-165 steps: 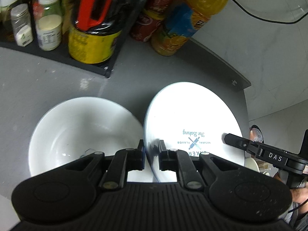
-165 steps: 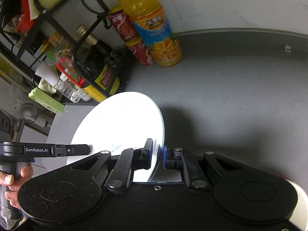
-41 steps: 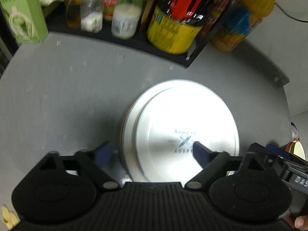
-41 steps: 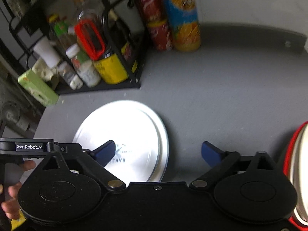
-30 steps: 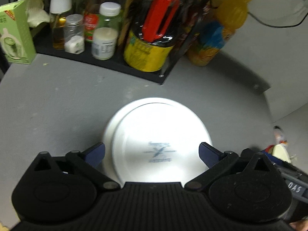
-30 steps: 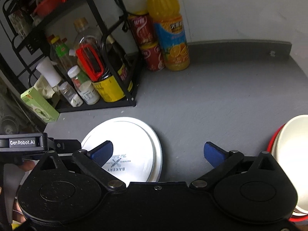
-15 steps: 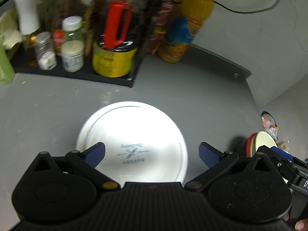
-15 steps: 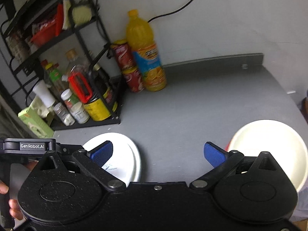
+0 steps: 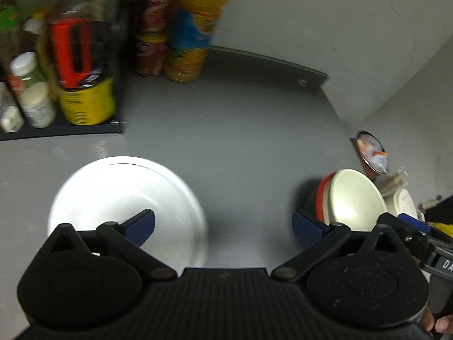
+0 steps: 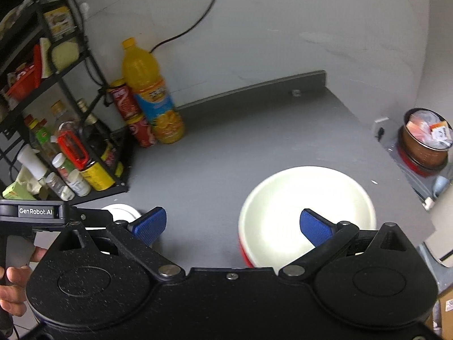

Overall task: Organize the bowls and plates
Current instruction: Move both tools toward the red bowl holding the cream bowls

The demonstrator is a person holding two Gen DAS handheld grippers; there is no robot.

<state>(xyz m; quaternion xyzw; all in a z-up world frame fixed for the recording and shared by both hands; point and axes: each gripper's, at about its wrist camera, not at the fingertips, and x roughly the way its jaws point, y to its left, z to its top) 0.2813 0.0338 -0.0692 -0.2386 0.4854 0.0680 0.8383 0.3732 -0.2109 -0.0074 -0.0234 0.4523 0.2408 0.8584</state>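
On the grey bench the white plate lies flat at left, apparently placed — both tools, left and right, spread empty — leaving the cream bowl stack at right.

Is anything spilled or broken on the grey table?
No spill or break shows. The white plate lies flat, and the cream bowl sits nested in a red one. Both grippers are open and empty.
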